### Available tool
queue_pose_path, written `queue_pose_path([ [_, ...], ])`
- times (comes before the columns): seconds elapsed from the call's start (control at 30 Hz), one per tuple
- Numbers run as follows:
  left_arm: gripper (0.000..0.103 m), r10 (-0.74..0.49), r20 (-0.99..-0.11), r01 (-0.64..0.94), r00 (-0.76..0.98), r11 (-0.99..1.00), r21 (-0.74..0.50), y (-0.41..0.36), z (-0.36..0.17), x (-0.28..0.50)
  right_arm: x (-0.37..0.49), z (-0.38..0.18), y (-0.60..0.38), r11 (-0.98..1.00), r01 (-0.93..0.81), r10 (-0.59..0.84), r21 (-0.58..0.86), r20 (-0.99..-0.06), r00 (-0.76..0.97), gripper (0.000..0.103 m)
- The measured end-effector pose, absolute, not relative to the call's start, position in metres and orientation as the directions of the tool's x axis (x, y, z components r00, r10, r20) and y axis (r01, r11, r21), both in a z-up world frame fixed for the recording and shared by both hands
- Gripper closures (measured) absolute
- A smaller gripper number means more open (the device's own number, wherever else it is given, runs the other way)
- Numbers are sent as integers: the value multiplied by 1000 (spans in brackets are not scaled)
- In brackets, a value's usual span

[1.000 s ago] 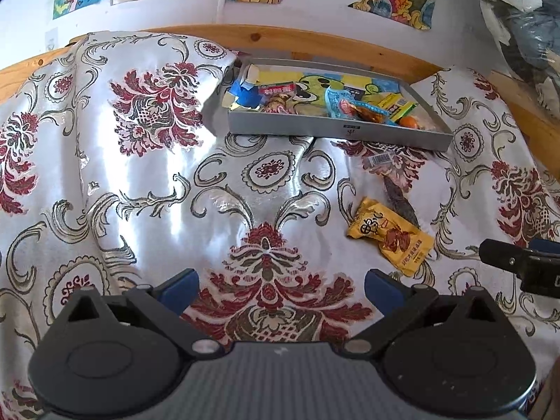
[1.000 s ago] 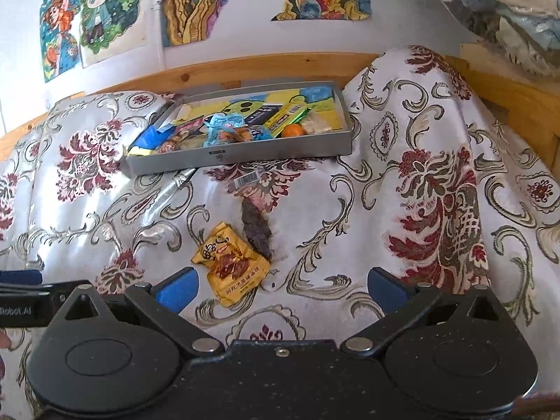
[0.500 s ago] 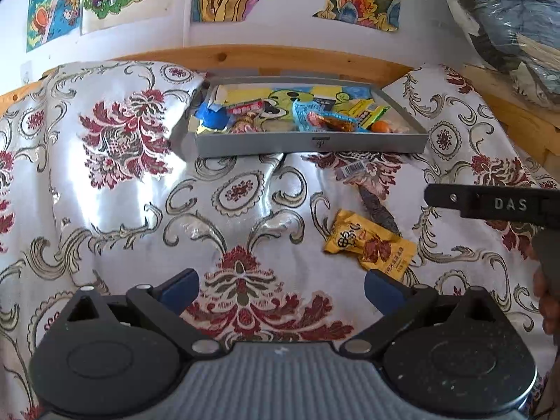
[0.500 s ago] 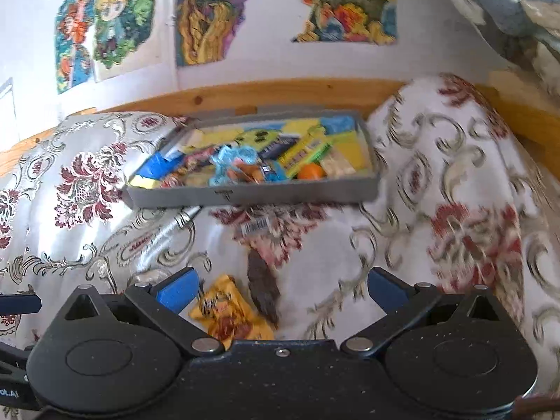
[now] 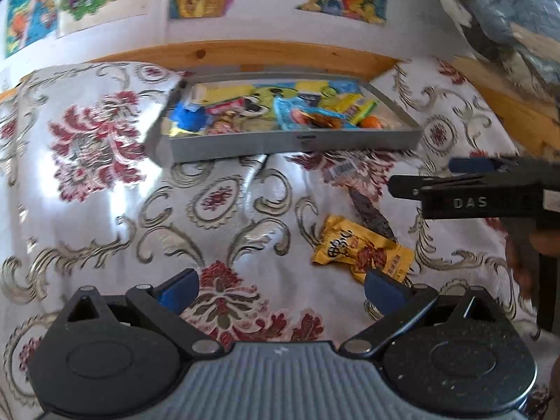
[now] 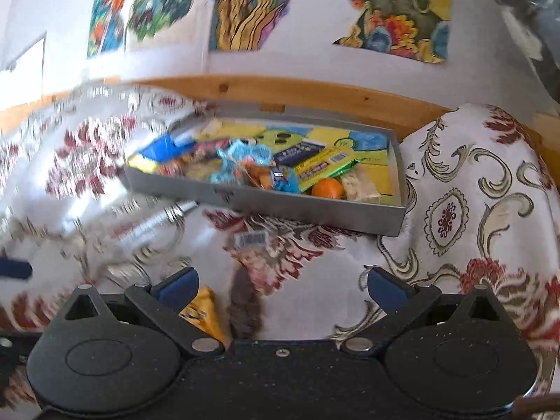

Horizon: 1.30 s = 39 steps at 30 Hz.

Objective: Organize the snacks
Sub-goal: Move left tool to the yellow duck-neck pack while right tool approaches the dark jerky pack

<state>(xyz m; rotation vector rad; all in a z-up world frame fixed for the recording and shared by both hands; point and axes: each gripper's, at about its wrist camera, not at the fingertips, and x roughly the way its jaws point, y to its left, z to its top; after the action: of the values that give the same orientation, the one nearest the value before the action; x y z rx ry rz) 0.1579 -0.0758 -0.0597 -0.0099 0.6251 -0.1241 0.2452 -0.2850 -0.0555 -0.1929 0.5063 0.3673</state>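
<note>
A grey tray [image 5: 290, 141] [image 6: 315, 210] full of several snack packets sits at the back of the patterned cloth. In front of it lie a yellow snack packet [image 5: 364, 250] [image 6: 204, 309], a dark brown strip snack [image 5: 371, 211] [image 6: 245, 306] and a small clear packet with a barcode [image 5: 341, 168] [image 6: 252, 239]. My left gripper [image 5: 281, 288] is open above the cloth, left of the yellow packet. My right gripper [image 6: 281, 285] is open, hovering over the brown strip and the yellow packet; it shows in the left wrist view as a black bar [image 5: 490, 197].
A wooden rail [image 5: 245, 54] and a wall with colourful pictures [image 6: 147, 0] stand behind the tray. A pile of bagged clothing [image 5: 507, 17] rises at the right. The cloth bulges up at the right [image 6: 490, 192].
My right gripper has moved forward and left, over the loose snacks and nearer the tray. My left gripper has drifted forward and left. Both stayed open.
</note>
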Motion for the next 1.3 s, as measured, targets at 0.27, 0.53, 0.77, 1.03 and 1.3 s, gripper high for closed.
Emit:
queue_pose_path([
  [0.27, 1, -189, -646, 194, 740, 979, -64, -90, -74, 181, 266, -77, -289, 886, -441, 298, -145, -551, 780, 7],
  [0.53, 1, -192, -699, 70, 689, 977, -199, -78, -84, 199, 275, -95, -268, 857, -485, 308, -175, -582, 753, 12],
  [0.77, 1, -214, -708, 48, 672, 968, -247, -77, -89, 208, 268, -107, -247, 782, -536, 262, -318, -612, 746, 23],
  [1.03, 1, -246, -720, 40, 649, 956, -291, -82, -93, 220, 267, -98, -265, 784, -525, 225, -331, -636, 738, 52],
  [1.3, 1, -327, -736, 101, 592, 937, -334, -107, -96, 232, 267, -84, -299, 813, -502, 207, -296, -657, 724, 54],
])
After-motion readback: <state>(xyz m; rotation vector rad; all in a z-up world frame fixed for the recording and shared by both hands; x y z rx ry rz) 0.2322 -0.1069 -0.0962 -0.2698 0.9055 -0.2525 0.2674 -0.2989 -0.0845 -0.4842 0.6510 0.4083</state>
